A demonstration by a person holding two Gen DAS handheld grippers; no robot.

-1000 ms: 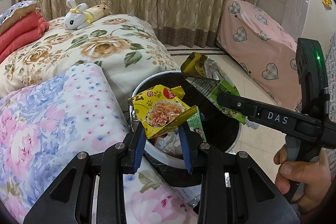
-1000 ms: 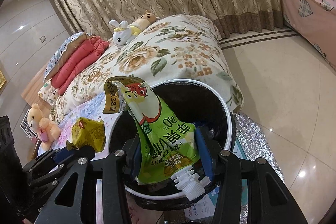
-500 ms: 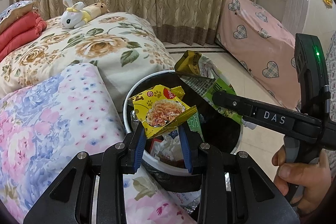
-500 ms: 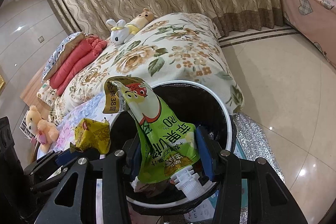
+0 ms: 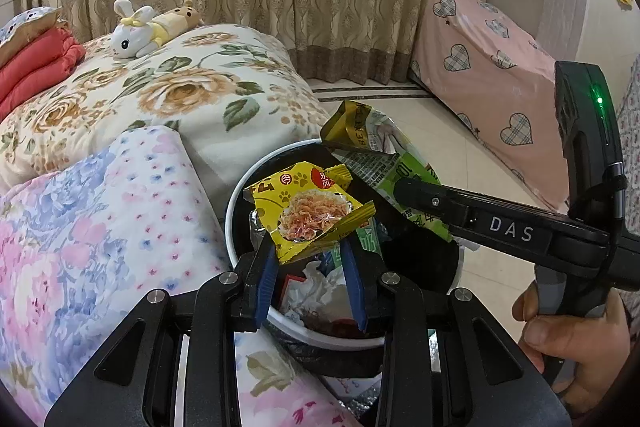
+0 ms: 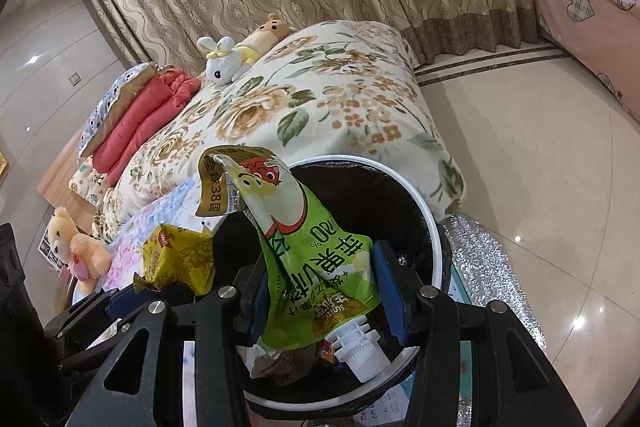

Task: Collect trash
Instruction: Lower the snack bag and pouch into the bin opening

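My left gripper (image 5: pixel 310 261) is shut on a yellow snack packet (image 5: pixel 308 209) and holds it over the white-rimmed trash bin (image 5: pixel 236 199) lined with a black bag. The bin holds crumpled tissue (image 5: pixel 316 283) and other wrappers. My right gripper (image 6: pixel 320 277) is shut on a green juice pouch (image 6: pixel 316 247) with a white spout, also above the bin (image 6: pixel 434 227). In the left wrist view the right gripper (image 5: pixel 416 189) reaches in from the right with the pouch (image 5: pixel 376 155). In the right wrist view the yellow packet (image 6: pixel 180 257) shows at the lower left.
The bin stands against a bed with floral quilts (image 5: pixel 192 95) and a folded flowered blanket (image 5: pixel 100 227). Plush toys (image 5: pixel 138 35) lie on the bed. A pink heart-print cover (image 5: pixel 488 67) lies at the right, with tiled floor (image 6: pixel 540 167) and curtains behind. A person's hand (image 5: pixel 568 339) grips the right tool.
Both grippers have edged a little further over the bin, which now sits more centrally under them. Both grips are unchanged.
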